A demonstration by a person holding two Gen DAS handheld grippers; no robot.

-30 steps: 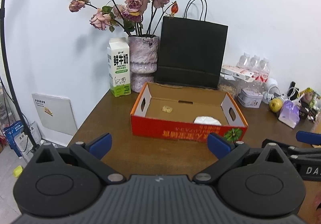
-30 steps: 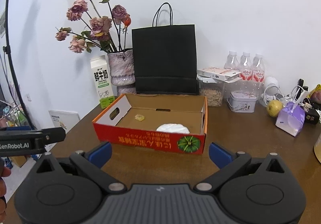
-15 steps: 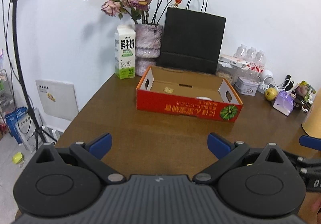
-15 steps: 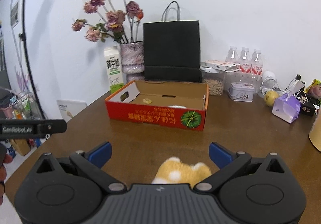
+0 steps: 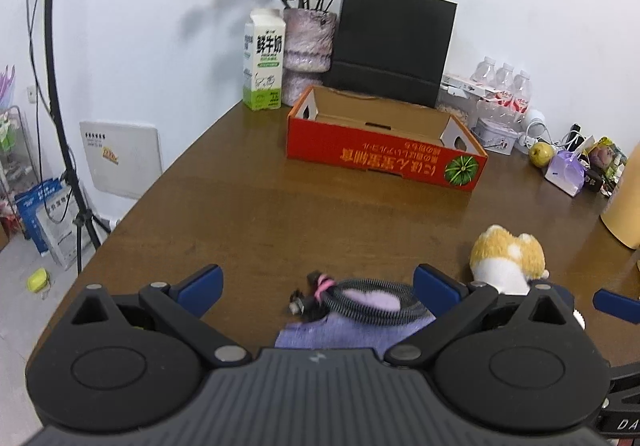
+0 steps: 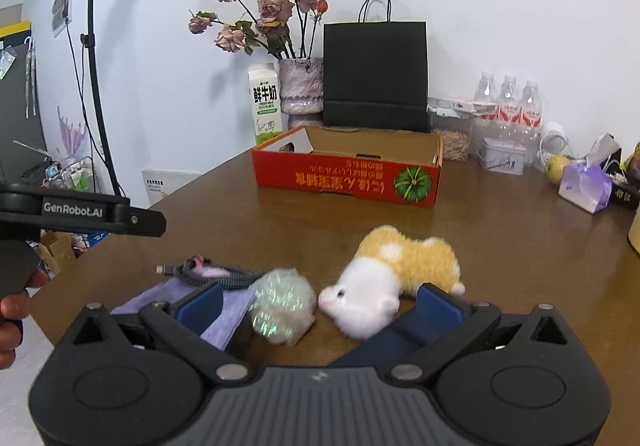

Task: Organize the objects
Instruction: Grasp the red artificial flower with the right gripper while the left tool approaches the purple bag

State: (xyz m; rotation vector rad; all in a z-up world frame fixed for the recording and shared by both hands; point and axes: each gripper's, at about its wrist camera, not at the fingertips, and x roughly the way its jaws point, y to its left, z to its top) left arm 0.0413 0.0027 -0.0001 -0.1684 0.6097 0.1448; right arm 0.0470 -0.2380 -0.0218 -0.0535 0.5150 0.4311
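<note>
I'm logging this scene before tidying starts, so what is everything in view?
Red cardboard tray box: 1, red outside, brown inside, table centre.
Plush hamster toy: 1, orange-white, near edge.
Glittery ball: 1, iridescent white, left of toy.
Coiled braided cable: 1, dark grey, on the cloth.
Purple cloth: 1, lilac, near edge.
Milk carton: 1, white-green, back left.
Vase of dried roses: 1, mauve, back.
Black paper bag: 1, behind box.
Water bottles: 3, clear, back right.
Left tool: open.
Right tool: open.

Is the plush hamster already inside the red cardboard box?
No, the plush hamster lies on the brown table, well in front of the red cardboard box and close to the right hand-held gripper.
</note>
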